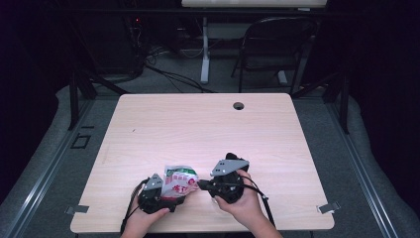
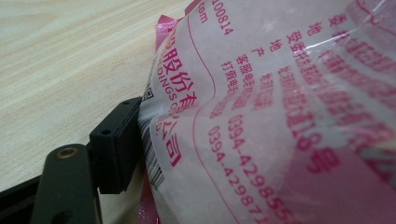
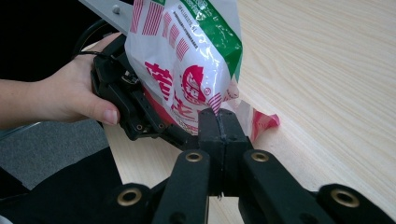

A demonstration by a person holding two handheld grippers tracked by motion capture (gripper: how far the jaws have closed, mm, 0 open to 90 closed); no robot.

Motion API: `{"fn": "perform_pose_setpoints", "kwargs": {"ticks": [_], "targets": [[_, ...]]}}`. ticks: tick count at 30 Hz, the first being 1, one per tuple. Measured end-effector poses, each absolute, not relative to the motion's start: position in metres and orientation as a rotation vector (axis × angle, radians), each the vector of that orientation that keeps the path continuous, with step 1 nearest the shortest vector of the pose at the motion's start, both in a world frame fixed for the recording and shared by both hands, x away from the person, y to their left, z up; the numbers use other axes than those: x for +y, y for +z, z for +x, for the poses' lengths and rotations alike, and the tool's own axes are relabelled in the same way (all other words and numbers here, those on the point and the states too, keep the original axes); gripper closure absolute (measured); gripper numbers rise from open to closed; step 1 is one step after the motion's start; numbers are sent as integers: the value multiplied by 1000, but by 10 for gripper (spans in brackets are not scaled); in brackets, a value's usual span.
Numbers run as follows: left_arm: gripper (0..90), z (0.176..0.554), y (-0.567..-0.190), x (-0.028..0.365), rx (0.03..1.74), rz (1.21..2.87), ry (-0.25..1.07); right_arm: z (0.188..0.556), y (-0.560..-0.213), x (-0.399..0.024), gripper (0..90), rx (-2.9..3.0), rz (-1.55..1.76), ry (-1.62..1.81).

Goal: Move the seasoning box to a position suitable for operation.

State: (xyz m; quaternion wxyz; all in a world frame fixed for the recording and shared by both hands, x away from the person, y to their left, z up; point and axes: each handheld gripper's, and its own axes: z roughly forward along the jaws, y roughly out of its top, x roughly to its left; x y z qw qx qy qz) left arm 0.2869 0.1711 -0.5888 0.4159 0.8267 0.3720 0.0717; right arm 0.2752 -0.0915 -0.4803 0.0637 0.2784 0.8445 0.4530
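Note:
A plastic snack bag (image 1: 179, 181), white with red and green print, is held up off the wooden table (image 1: 198, 129) near its front edge. My left gripper (image 1: 172, 197) is shut on the bag's lower left side. In the left gripper view the bag (image 2: 280, 116) fills the frame, one black finger (image 2: 114, 149) presses against it and the other finger is hidden behind it. My right gripper (image 3: 218, 122) has its jaws closed together on the bag's (image 3: 187, 60) bottom edge. The left gripper (image 3: 140, 116) and the hand holding it are behind the bag there.
A round cable hole (image 1: 238, 105) sits near the table's far edge. Beyond the table stand a black folding chair (image 1: 277, 44), a white desk leg (image 1: 205, 49) and cables on the floor. Metal brackets (image 1: 328, 208) mark the front corners.

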Motion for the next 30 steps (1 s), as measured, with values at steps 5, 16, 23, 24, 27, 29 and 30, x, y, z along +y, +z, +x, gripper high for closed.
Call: {"fn": "perform_pose_setpoints", "kwargs": {"ticks": [5,16,23,24,27,29,30], "targets": [[304,287,-589,170,940,2074,177,275,-480,-91,900,2553,836,1368],[438,285,-588,168,924,2101,251,275,-481,-91,900,2550,839,1371],[526,284,-588,169,907,2090,268,275,-480,-91,900,2556,835,1369],[535,283,-588,169,908,2087,266,275,-480,-90,900,2553,839,1376],[553,282,-587,169,904,2086,276,275,-480,-90,900,2553,838,1377],[573,282,-587,168,892,2089,297,275,-480,-90,900,2556,838,1378],[582,282,-587,168,893,2088,297,275,-480,-90,900,2555,839,1377]]}}
